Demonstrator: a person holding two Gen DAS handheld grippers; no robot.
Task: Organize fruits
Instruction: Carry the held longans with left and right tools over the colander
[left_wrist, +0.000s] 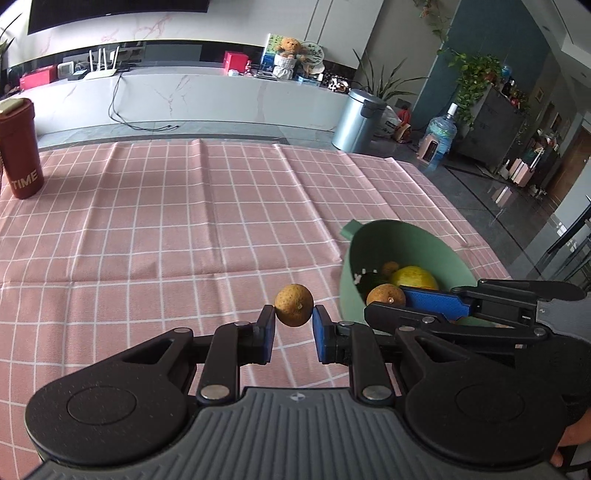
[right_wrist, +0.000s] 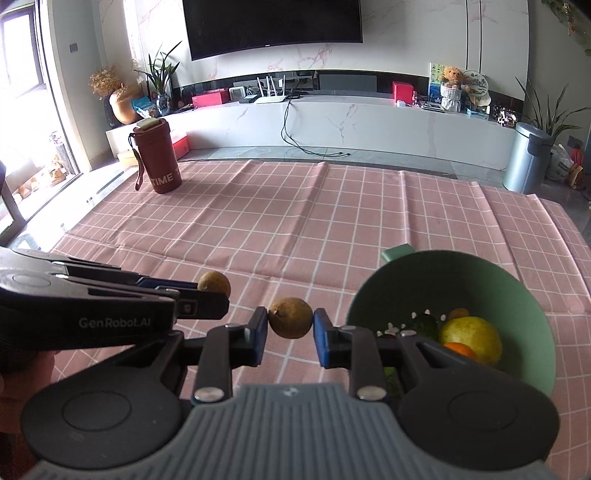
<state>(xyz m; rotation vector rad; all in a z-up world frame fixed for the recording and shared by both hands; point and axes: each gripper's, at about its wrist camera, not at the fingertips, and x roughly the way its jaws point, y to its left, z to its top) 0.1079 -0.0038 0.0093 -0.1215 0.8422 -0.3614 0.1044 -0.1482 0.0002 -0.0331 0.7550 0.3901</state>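
Observation:
My left gripper (left_wrist: 294, 316) is shut on a small brown round fruit (left_wrist: 294, 301), held above the pink checked tablecloth (left_wrist: 166, 221). To its right stands a green bowl (left_wrist: 380, 230) with a yellow fruit (left_wrist: 413, 277) and other fruits inside. My right gripper (right_wrist: 290, 325) is shut on a second brown fruit (right_wrist: 290, 315), just left of the green bowl (right_wrist: 461, 262). That bowl holds a yellow fruit (right_wrist: 471, 332), an orange one (right_wrist: 460, 349) and something dark green (right_wrist: 424, 325). The left gripper (right_wrist: 214, 292) shows beside it with its fruit (right_wrist: 214, 282).
A red tumbler (right_wrist: 157, 158) marked TIME stands at the table's far left corner. The tablecloth's right edge (left_wrist: 480, 236) runs close behind the bowl. A metal bin (left_wrist: 356, 122) and a water bottle (left_wrist: 441, 134) stand on the floor beyond.

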